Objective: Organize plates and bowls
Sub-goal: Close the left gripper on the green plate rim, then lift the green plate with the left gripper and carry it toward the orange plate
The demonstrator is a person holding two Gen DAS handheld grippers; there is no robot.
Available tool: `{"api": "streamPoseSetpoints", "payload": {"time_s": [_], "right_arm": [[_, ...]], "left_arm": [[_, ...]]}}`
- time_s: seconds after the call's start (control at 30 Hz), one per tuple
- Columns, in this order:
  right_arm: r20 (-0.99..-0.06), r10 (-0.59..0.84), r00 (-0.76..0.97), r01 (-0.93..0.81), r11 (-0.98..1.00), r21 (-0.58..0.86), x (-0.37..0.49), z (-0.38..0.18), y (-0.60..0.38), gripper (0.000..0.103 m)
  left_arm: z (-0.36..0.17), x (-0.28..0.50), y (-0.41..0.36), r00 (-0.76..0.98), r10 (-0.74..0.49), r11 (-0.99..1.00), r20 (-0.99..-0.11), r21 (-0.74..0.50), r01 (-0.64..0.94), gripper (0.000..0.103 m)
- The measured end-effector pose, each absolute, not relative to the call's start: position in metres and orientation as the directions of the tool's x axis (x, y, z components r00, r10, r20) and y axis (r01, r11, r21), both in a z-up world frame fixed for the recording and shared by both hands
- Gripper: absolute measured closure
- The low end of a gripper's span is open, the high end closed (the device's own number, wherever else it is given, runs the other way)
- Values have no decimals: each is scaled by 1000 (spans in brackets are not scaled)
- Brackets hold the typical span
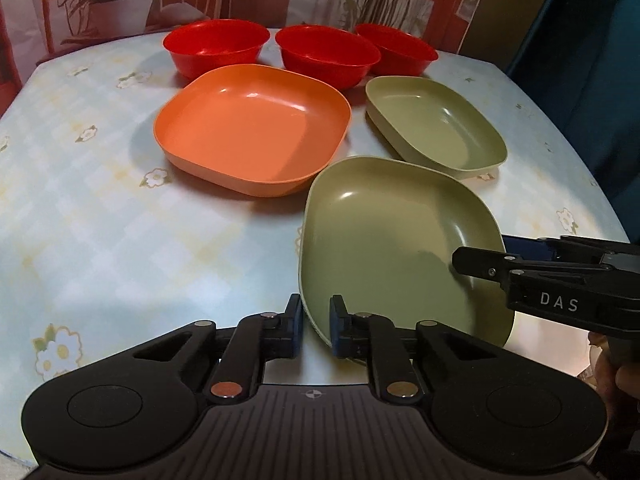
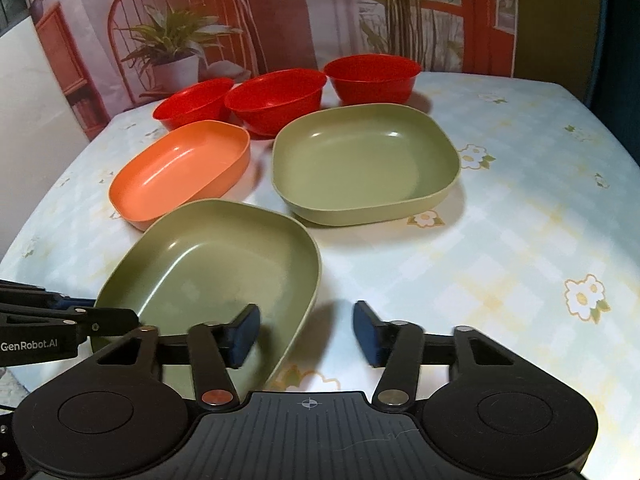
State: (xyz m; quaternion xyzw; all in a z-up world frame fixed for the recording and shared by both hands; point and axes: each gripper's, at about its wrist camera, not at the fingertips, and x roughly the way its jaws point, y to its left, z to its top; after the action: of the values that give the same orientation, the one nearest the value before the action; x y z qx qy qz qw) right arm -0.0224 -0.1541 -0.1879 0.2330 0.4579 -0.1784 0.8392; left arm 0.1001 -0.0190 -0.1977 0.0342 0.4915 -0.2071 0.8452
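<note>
My left gripper (image 1: pixel 315 326) is shut on the near rim of a green plate (image 1: pixel 384 240), which is tilted up off the table; the same plate shows in the right wrist view (image 2: pixel 216 276). My right gripper (image 2: pixel 306 334) is open, its jaws astride that plate's right rim without clamping it. A second green plate (image 1: pixel 436 128) (image 2: pixel 360 164) lies beyond on the right. An orange plate (image 1: pixel 252 128) (image 2: pixel 180 172) lies on the left. Three red bowls (image 1: pixel 216 48) (image 1: pixel 328 56) (image 1: pixel 396 54) stand in a row at the back.
The table has a pale flowered cloth (image 1: pixel 100 220) (image 2: pixel 500 240). A red wire chair (image 2: pixel 180 32) and a potted plant (image 2: pixel 172 56) stand behind the far edge. The right gripper's body (image 1: pixel 560 280) reaches over the held plate's right side.
</note>
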Motion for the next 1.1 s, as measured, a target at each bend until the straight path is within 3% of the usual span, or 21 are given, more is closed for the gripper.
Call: {"api": "streamPoseSetpoints", "payload": {"time_s": [0.1,1.1], "right_arm": [[-848,-62,527,488,838,243,-20,-187,-151,74],[-784,-130,607,472,853,224,-26,-155,-149,75]], "left_arm": [[-195,97,-19,448,-319,910,-835,-138,391,88],[-168,78,-17,570,-349,897,-744,-90,433,87]]}}
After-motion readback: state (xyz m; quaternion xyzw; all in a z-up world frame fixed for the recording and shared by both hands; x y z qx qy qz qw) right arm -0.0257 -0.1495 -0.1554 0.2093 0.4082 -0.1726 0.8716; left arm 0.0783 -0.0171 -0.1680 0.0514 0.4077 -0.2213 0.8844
